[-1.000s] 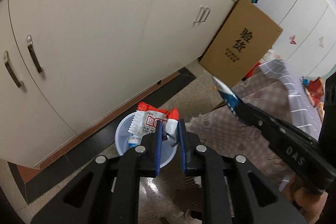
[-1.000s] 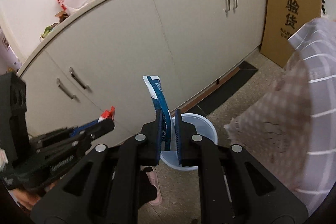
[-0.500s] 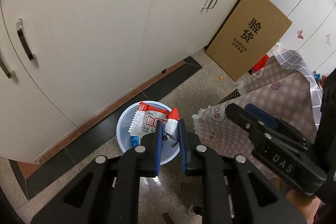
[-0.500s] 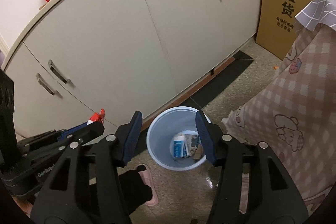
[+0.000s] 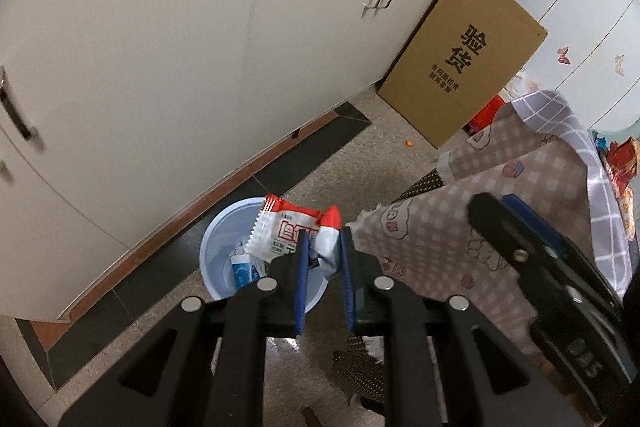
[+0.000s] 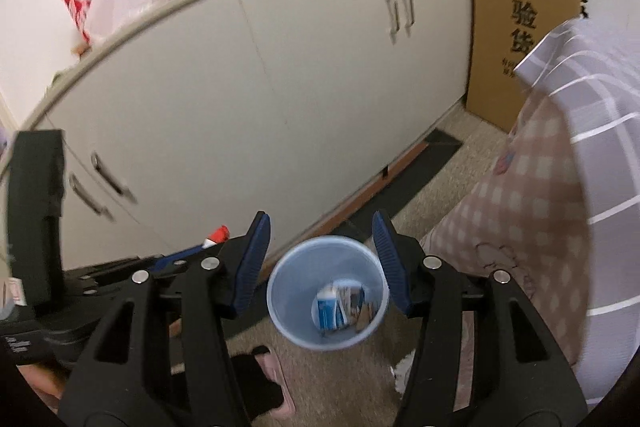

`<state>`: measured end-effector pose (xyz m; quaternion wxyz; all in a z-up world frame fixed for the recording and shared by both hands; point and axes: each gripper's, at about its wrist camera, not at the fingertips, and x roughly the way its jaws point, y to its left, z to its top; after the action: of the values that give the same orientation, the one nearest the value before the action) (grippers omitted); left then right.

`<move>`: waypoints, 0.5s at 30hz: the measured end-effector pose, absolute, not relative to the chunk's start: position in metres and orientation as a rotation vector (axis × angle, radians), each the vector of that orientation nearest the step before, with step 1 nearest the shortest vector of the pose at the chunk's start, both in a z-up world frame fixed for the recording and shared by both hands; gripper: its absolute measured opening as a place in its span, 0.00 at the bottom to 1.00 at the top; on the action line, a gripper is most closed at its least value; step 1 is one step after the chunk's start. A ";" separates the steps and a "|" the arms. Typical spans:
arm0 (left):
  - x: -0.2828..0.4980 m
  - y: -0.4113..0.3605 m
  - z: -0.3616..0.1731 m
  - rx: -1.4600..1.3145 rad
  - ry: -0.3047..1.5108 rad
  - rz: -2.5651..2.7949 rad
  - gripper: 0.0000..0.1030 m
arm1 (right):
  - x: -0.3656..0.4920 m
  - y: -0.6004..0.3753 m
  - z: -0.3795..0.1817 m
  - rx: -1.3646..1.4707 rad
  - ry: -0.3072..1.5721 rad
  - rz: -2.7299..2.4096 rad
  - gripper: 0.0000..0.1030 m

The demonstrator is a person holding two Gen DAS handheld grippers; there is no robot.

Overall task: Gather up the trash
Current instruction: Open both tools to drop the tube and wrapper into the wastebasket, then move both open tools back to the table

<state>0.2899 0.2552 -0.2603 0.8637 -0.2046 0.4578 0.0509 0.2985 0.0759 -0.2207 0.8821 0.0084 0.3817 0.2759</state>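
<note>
Left gripper (image 5: 323,259) fingers clamp a red-and-white snack wrapper (image 5: 294,233) above the blue bin (image 6: 327,293); right gripper (image 6: 322,263) fingers stand apart, empty.

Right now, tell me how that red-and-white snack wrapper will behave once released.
The red-and-white snack wrapper looks crumpled and thin, so probably floppy and light. It may flutter rather than drop straight. Held over the blue bin, it likely lands inside.
</note>
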 end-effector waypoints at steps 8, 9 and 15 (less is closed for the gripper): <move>0.296 0.252 -0.240 -0.448 0.903 0.126 0.54 | 0.299 0.060 -0.199 0.078 0.716 0.556 0.55; 0.295 0.252 -0.238 -0.451 0.901 0.124 0.54 | 0.300 0.059 -0.197 0.081 0.717 0.557 0.55; 0.287 0.250 -0.228 -0.452 0.889 0.132 0.54 | 0.293 0.054 -0.191 0.088 0.713 0.549 0.56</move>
<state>0.2866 0.2504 -0.2283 0.8762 -0.2164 0.4259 0.0633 0.2935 0.0544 -0.1913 0.8995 0.0426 0.3444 0.2654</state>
